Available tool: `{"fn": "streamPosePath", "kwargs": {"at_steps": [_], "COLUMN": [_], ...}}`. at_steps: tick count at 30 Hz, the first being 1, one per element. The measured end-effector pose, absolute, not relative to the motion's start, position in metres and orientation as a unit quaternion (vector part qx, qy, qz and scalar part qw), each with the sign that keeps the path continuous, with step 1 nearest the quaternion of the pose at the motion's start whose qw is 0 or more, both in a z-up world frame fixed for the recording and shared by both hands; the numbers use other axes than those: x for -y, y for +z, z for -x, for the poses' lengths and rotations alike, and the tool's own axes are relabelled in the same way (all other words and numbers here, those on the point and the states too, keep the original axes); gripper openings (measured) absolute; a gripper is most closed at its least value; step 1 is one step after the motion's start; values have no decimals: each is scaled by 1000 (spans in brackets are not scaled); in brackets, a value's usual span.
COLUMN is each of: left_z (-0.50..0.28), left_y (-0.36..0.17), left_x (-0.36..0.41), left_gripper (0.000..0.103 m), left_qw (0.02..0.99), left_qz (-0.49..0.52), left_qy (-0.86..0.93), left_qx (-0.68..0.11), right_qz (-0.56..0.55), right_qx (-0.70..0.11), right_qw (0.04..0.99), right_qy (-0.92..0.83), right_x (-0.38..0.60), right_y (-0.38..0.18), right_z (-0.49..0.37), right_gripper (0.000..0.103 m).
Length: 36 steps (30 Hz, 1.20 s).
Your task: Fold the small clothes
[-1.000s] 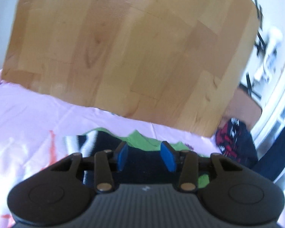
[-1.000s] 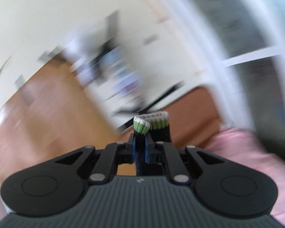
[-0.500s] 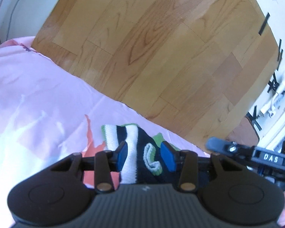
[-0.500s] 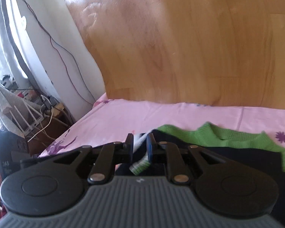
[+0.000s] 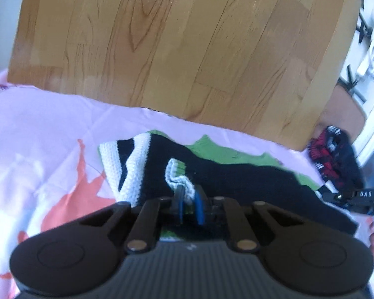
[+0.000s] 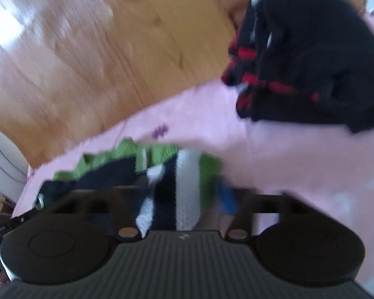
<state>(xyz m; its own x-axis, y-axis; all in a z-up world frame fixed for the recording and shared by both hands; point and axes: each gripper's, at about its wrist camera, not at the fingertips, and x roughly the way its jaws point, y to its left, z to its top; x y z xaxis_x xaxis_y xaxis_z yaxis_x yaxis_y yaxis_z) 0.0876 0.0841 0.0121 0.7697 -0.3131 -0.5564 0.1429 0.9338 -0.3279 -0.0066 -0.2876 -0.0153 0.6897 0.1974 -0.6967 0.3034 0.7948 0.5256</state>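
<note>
A small black knit garment (image 5: 236, 182) with green trim and white stripes lies on the pink sheet (image 5: 37, 129). My left gripper (image 5: 188, 199) is shut on its white-and-green cuff (image 5: 177, 177), just above the cloth. In the blurred right wrist view the same garment (image 6: 177, 182) lies between my right gripper's (image 6: 184, 196) spread fingers; one blue pad (image 6: 228, 198) shows at the right. The right gripper is open and holds nothing.
A black and red folded garment (image 6: 299, 69) lies on the sheet at the far right, also in the left wrist view (image 5: 334, 154). The sheet's edge drops to a wooden floor (image 5: 177, 42). The other gripper's tip (image 5: 356, 196) shows at the right.
My left gripper has closed on the cuff. My right gripper has let go of it, opened, and swung right toward the black and red garment.
</note>
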Motion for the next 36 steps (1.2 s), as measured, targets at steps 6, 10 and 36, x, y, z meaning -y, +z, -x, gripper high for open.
{"fn": "streamPosePath", "kwargs": {"at_steps": [6,10,36], "left_z": [-67,-84,-16], "left_y": [17,-4,-9], "left_x": [-104,-97,-93], "left_gripper": [9,9,8], "left_qw": [951,941,935], "left_qz": [176,158,85], "left_qy": [-59,-50,0], "left_qx": [-248,-296,-345], "right_qz": [-292,-216,-257], "right_qx": [-248,-331,-330], "right_qw": [923,919,905], "right_qy": [31,5,-81], "right_x": [281,262,237], "right_y": [35,-6,-11], "right_z": [-19,-51,55], "right_gripper": [13,13,11]}}
